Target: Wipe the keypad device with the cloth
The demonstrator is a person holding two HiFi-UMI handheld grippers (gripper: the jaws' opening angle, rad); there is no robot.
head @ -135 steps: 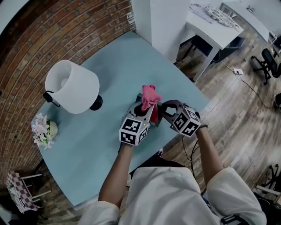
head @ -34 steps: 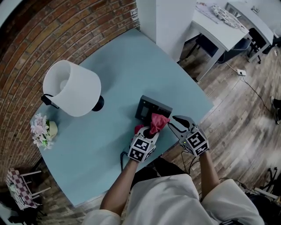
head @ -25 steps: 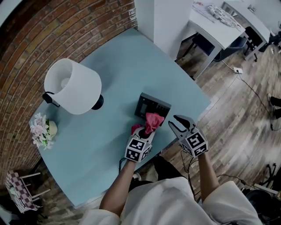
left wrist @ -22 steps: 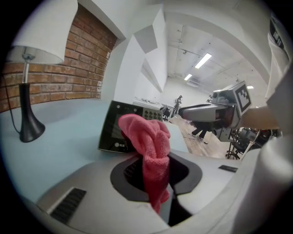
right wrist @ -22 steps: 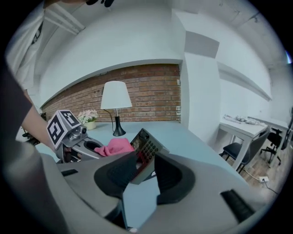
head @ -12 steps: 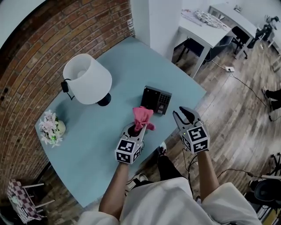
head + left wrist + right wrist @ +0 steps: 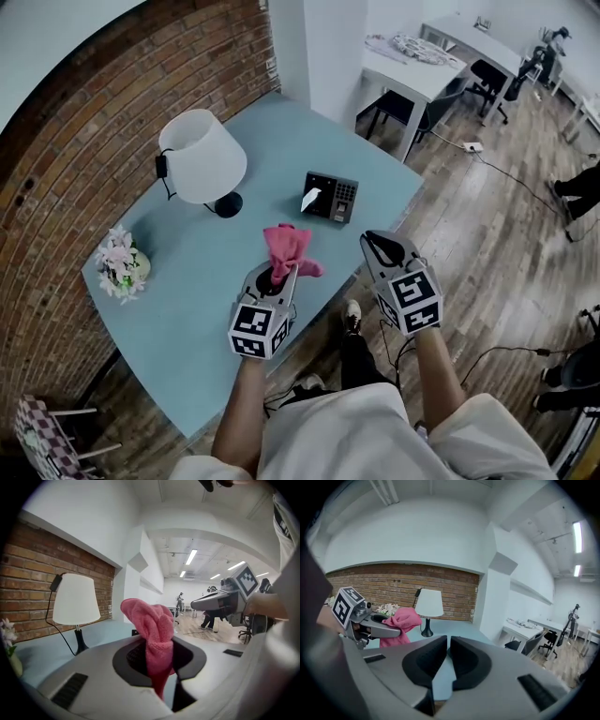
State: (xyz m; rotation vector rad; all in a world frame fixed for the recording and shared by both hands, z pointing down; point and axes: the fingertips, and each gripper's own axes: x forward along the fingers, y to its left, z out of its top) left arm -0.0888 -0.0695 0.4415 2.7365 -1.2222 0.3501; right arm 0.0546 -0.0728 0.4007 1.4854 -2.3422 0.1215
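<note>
Ahead of both tongs and well apart from them, the keypad device (image 7: 331, 197) lies on the bench (image 7: 272, 131). Left tongs (image 7: 281, 272) stay clamped on the pink cloth (image 7: 289, 246), now lifted clear of the device it rubbed earlier. Right tongs (image 7: 381, 246) have just been closing and stand nearly together, with nothing between them. Judgement: wiping is finished or paused.

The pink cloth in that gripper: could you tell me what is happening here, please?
A person holds a gripper in each hand. The left gripper is clamped on the pink cloth, held in the air short of the keypad device, which lies on the blue table. The right gripper is empty; its jaws have just been closing and are almost together.
</note>
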